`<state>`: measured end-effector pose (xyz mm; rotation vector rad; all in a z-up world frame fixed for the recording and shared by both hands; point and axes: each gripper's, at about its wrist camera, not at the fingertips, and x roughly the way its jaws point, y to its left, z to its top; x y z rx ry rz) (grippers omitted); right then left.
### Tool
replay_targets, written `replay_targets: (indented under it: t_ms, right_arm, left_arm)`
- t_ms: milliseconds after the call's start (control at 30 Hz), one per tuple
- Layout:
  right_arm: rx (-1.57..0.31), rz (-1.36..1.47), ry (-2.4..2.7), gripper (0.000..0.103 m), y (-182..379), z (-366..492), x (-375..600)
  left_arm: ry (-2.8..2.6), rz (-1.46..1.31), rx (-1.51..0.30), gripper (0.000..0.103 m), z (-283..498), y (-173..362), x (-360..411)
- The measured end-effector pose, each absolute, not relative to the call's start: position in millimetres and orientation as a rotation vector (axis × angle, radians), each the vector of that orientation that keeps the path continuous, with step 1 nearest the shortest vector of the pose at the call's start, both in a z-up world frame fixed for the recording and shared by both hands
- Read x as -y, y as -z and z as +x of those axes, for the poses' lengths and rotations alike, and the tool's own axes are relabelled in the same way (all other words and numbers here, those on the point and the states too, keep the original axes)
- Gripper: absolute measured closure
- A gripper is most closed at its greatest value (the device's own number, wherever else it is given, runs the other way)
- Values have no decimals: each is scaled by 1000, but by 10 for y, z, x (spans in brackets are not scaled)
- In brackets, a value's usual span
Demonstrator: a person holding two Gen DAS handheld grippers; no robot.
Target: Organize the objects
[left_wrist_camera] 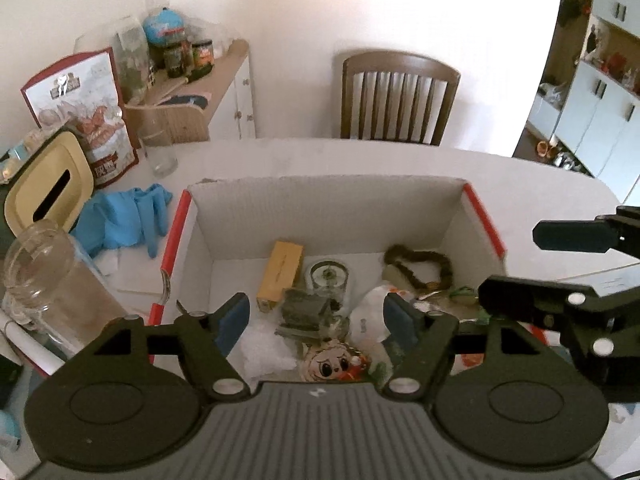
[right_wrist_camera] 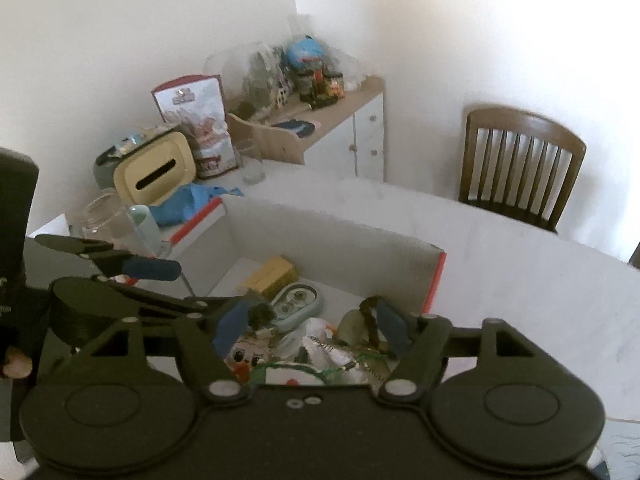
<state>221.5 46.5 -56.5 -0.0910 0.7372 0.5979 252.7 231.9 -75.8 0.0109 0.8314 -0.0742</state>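
A white cardboard box (left_wrist_camera: 320,208) with red edges stands on the table and holds several small things: a yellow carton (left_wrist_camera: 280,274), a clear round case (left_wrist_camera: 328,278), a brown braided ring (left_wrist_camera: 420,266), a white bag (left_wrist_camera: 372,308) and a cartoon-face charm (left_wrist_camera: 330,364). My left gripper (left_wrist_camera: 318,316) hangs open above this clutter, gripping nothing. My right gripper (right_wrist_camera: 312,326) is also open over the box's near right part, with the braided ring (right_wrist_camera: 370,320) beside its right pad but not pinched. Each gripper shows in the other's view: the right gripper (left_wrist_camera: 548,266) and the left gripper (right_wrist_camera: 116,258).
Left of the box lie blue gloves (left_wrist_camera: 124,216), an empty glass jar (left_wrist_camera: 40,276), a cream tissue box (left_wrist_camera: 48,188), a drinking glass (left_wrist_camera: 158,148) and a red-edged snack bag (left_wrist_camera: 92,112). A cabinet (left_wrist_camera: 236,88) with jars stands behind, and a wooden chair (left_wrist_camera: 396,96) at the table's far side.
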Motion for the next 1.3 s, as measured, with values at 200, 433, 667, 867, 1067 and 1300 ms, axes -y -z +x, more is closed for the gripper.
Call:
replay_targets:
  t_ms: [200,433,667,867,1067,1300]
  right_arm:
    - [-691,-74,-607,23,438,1971,-347]
    - [-648,-39,-604,15,356,1722,-127]
    - [-615,0,-579,4,312,1518,108]
    - [-587,28,-560,1,307,1337,268]
    - [-554,2,-548,1,283,1158,302]
    - [-531,-16,-549,1,290,1010,315]
  left_arm:
    - [87,32,-778,25,2305,594,-2231]
    - [106,23,-745,22,2059,479,-2131]
    - [117,-11,-719,18,1862,466,-2066]
    - [115,-46,-712,18,1716,445,-2029]
    - [125,-46,-686,18,1552,381,-1981]
    - [142,-59,-679,18,1424,373,-1957]
